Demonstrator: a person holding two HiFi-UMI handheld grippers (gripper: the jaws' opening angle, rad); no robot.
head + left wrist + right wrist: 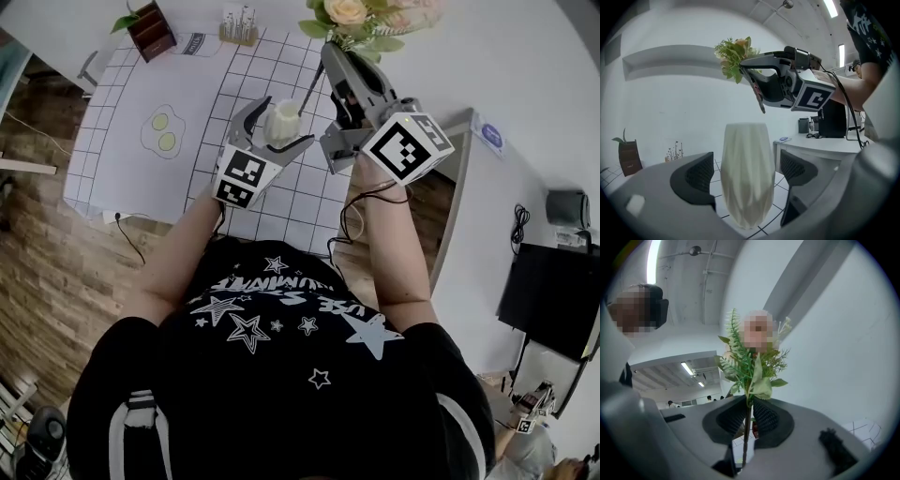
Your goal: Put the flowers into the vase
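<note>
**Flowers poised over the vase, stem not yet inside**

At the far left of the white, grid-lined counter (141, 187) we see a potted plant (150, 28) in a brown box. Nearer to us a drawing of 2 eggs (161, 131) lies flat on the sheet.

Right of these is the left gripper (275, 129), reaching out about level. Its 2 fingers (693, 176) stand wide, 1 on each side of the vase (746, 173). In the left gripper view a thin strip of the counter shows between each pad and the vase wall, so we read them as close beside it and not pressing. The vase is cream, faceted and upright on the grid, close to the counter's middle (279, 120).

Further right, the right gripper (330, 49) is raised higher than the left one. Its fingers (729, 418) are closed narrow on the thin stem (747, 427) of the flowers (750, 366). The blooms and green leaves stand beyond the fingertips. From the left gripper view we see the bunch (733, 54) high over the vase, with the stem's lower end just above the vase's rim and clear of it.

At the far right stands a 2nd white counter (487, 244) carrying dark equipment (553, 300).
</note>
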